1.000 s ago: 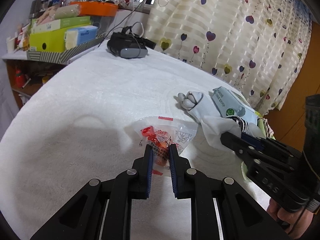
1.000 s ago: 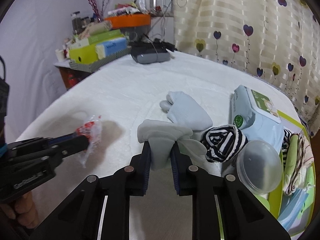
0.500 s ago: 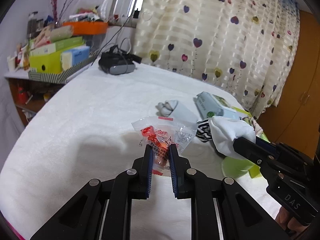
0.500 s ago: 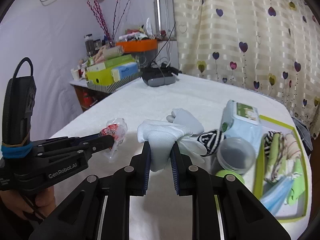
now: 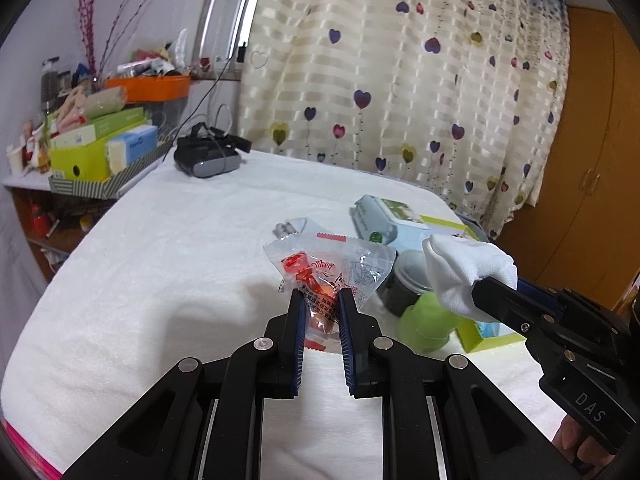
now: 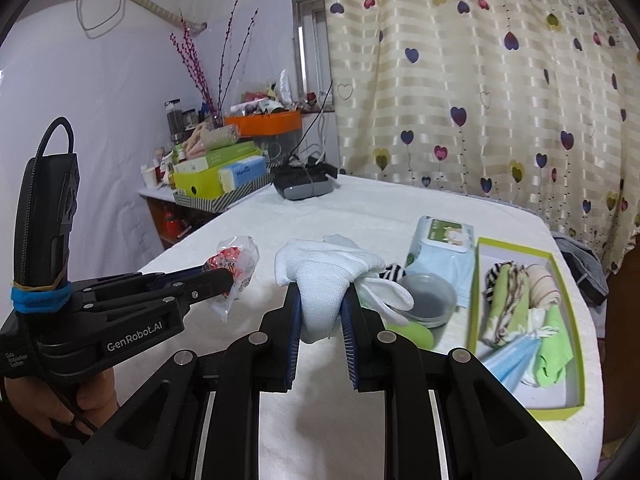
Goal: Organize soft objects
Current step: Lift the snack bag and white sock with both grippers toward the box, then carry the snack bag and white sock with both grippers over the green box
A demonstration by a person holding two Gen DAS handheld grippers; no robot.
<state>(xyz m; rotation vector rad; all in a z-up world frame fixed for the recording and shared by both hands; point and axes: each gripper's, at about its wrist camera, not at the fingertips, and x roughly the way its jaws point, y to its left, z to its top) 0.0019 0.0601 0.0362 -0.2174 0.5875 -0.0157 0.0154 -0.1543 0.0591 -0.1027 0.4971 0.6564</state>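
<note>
My left gripper (image 5: 322,300) is shut on a clear plastic packet with red print (image 5: 332,270) and holds it above the white bed; the packet also shows in the right wrist view (image 6: 236,266). My right gripper (image 6: 320,300) is shut on a white glove (image 6: 324,280), held in the air; the glove also shows in the left wrist view (image 5: 464,270). A green-rimmed box (image 6: 576,360) at the right holds folded cloths and a blue mask. A second glove (image 5: 294,226) lies on the bed.
A wet-wipes pack (image 6: 442,246), a striped sock (image 6: 394,270) and a green tub with a clear lid (image 6: 426,300) lie beside the box. A black headset (image 6: 304,184) sits at the bed's far end. A cluttered shelf (image 6: 216,168) stands at the left.
Both grippers have risen from the bed with their loads. The white glove came up off the pile, and the green box and tub came into view.
</note>
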